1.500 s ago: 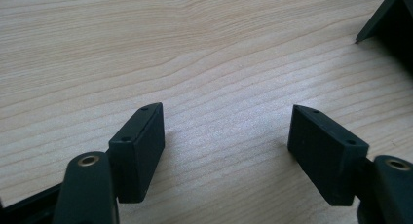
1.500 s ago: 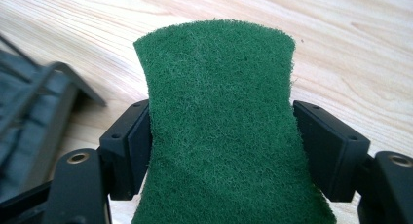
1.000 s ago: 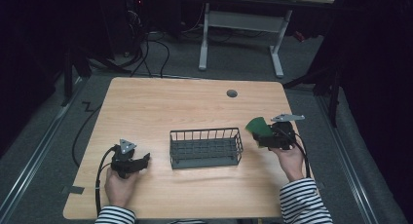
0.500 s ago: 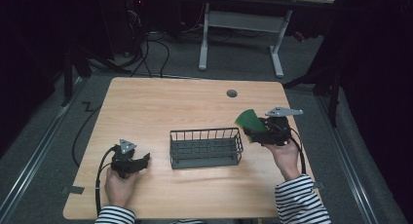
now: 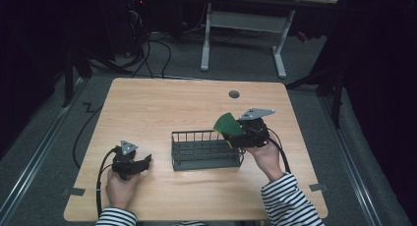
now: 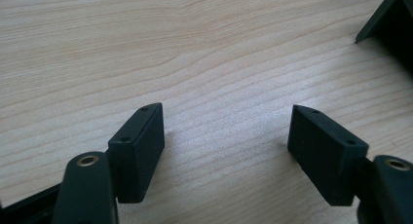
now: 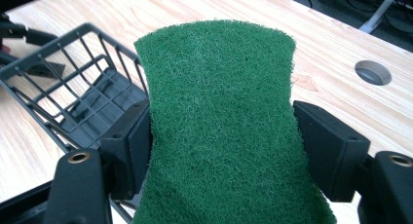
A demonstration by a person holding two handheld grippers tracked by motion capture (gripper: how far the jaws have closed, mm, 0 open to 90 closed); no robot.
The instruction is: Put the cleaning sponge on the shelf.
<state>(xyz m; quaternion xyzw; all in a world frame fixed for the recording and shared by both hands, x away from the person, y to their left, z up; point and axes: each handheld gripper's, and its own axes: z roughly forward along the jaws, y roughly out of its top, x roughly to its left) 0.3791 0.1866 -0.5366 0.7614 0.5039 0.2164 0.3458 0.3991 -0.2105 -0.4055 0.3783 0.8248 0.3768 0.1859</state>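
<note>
Scouring pad point(image 7: 219, 131), dark green, fibrous, waisted

Green scouring pad point(image 7: 219, 131): lower end cut off by bottom edge of right gripper view. Wire basket point(image 7: 78, 87): near corner hidden behind pad, left end past frame edge. Dark object point(image 6: 389, 19) clipped at corner, unidentifiable.
</note>
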